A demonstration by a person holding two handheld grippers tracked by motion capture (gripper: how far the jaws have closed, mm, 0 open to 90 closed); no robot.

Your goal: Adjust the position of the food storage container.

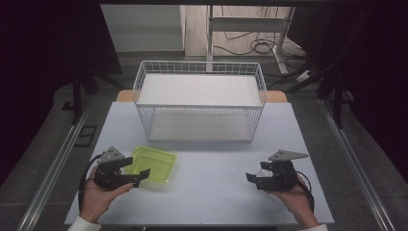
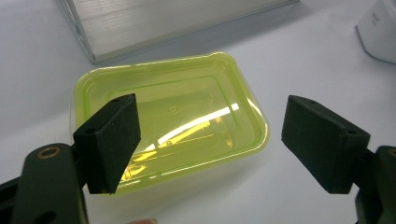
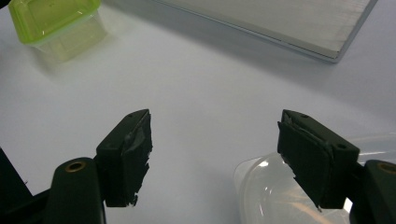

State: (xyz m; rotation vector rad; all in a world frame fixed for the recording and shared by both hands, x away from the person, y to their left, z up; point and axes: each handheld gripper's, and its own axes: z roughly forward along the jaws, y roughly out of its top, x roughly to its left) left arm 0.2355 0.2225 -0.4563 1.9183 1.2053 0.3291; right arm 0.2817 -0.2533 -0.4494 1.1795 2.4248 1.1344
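A translucent lime-green plastic tub (image 1: pixel 155 163) lies empty on the white table, front left. My left gripper (image 1: pixel 136 169) hovers at its near edge, open. In the left gripper view the tub (image 2: pixel 187 107) lies ahead of the wide-apart pads (image 2: pixel 109 140); one pad overlaps its near corner and the other is off to its side over bare table, neither pressing. My right gripper (image 1: pixel 255 174) is open at the front right. In the right gripper view a clear plastic lid (image 3: pixel 268 196) lies on the table beside and under one pad (image 3: pixel 310 161), with nothing gripped between the jaws (image 3: pixel 215 156).
A white two-level wire rack (image 1: pixel 199 98) stands at the table's back middle; its lower board (image 3: pixel 280 23) is near both grippers' views. A white object (image 2: pixel 380 28) pokes in at the left gripper view's corner. The green tub (image 3: pixel 49 18) lies far from the right gripper.
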